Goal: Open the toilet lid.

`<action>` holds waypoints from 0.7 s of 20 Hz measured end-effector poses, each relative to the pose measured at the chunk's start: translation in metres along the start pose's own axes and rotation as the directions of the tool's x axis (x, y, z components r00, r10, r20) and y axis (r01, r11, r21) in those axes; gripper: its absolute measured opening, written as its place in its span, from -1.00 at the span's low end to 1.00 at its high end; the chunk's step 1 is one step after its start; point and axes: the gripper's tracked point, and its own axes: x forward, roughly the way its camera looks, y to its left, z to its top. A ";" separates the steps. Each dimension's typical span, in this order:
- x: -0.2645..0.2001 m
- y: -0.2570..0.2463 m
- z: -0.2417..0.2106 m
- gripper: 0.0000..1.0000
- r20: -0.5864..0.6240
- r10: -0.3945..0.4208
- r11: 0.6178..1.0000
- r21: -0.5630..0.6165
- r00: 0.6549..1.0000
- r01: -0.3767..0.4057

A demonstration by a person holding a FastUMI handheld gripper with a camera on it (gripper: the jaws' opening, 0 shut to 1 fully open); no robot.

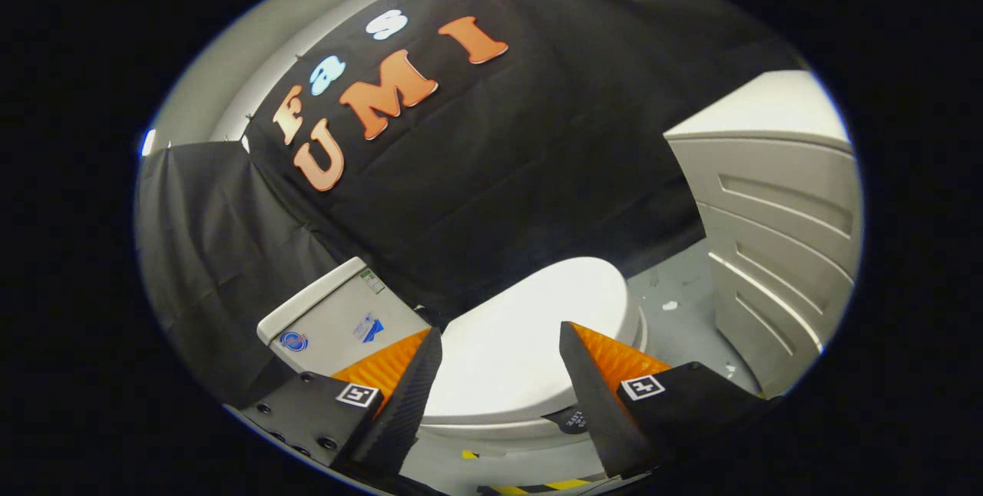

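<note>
Tool (499,346) wide open, holding nothing | toilet lid (530,327) down flat, seen between the fingers, beside the tank (338,319) | tip: slip one finger under the lid's front lip, then lift slowly.

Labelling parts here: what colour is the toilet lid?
White, plain; the toilet lid shows in the gripper view, beyond the open gripper.
</note>
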 end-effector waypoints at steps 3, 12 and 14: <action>0.010 -0.026 -0.020 0.97 -0.059 -0.015 0.995 0.101 0.998 0.021; 0.019 -0.070 -0.095 0.98 -0.263 -0.061 0.916 0.368 0.963 0.159; 0.019 -0.073 -0.104 0.98 -0.294 -0.054 0.903 0.393 0.954 0.172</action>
